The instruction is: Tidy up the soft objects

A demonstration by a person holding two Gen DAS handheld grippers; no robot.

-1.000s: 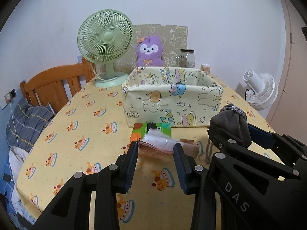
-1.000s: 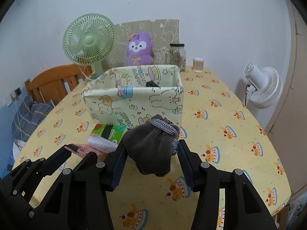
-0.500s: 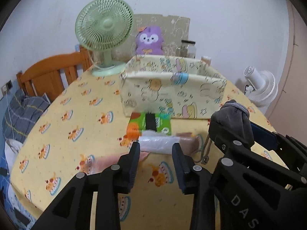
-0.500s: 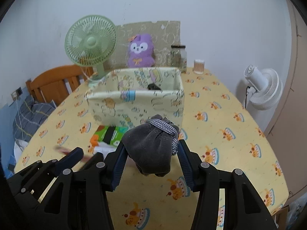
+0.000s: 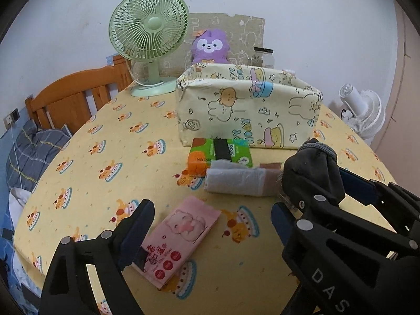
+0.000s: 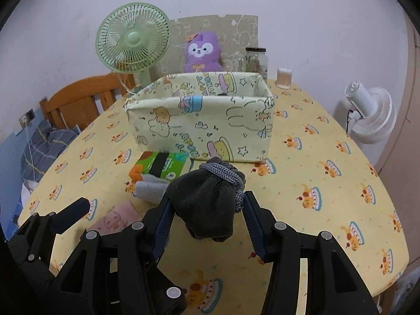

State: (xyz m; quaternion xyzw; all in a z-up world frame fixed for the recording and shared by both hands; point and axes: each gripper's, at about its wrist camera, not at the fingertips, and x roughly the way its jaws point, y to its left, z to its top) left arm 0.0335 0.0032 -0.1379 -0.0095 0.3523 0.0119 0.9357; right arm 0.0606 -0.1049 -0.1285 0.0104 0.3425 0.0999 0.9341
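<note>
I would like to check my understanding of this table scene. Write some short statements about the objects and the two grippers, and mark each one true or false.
1. The right gripper holds a dark drawstring pouch. True.
2. The left gripper grips the pink tissue pack. False: its jaws are opening and the pack lies flat on the tablecloth between them.
3. The green tissue pack lies in front of the fabric storage box. True.
4. The purple plush toy sits inside the box. False: it stands behind it, near the wall.
5. The green fan stands on the floor. False: it stands on the table.
</note>
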